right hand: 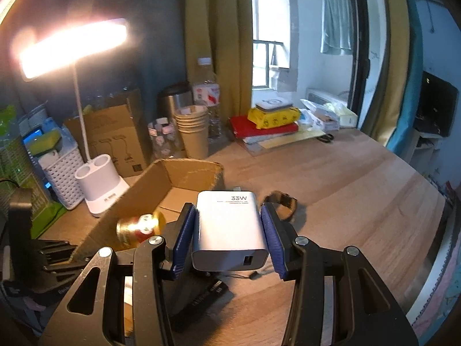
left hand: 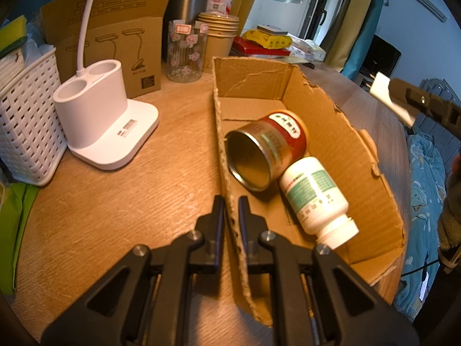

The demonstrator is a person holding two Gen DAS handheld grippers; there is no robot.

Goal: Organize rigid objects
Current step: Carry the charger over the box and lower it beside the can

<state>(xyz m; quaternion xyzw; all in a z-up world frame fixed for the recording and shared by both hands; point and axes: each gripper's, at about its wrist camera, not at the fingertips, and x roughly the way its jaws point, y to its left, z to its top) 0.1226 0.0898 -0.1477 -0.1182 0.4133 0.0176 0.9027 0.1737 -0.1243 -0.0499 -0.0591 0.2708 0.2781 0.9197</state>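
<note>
An open cardboard box (left hand: 345,144) lies on the wooden table. Inside it a red and gold tin (left hand: 268,150) lies on its side with its open mouth towards me, touching a white bottle (left hand: 314,196) that lies beside it. My left gripper (left hand: 230,201) is shut on the box's near wall, one finger on each side. My right gripper (right hand: 227,206) is shut on a white 33W charger (right hand: 230,227), held above the table just right of the box (right hand: 173,173). The tin (right hand: 141,227) shows as a blur behind the left finger.
A white lamp base (left hand: 98,121) and a white woven basket (left hand: 26,127) stand left of the box. A glass jar (left hand: 185,52), paper cups (left hand: 219,34) and a steel flask line the back. Books (right hand: 268,124) and scissors (right hand: 325,137) lie far right. A dark strap (right hand: 283,201) lies past the charger.
</note>
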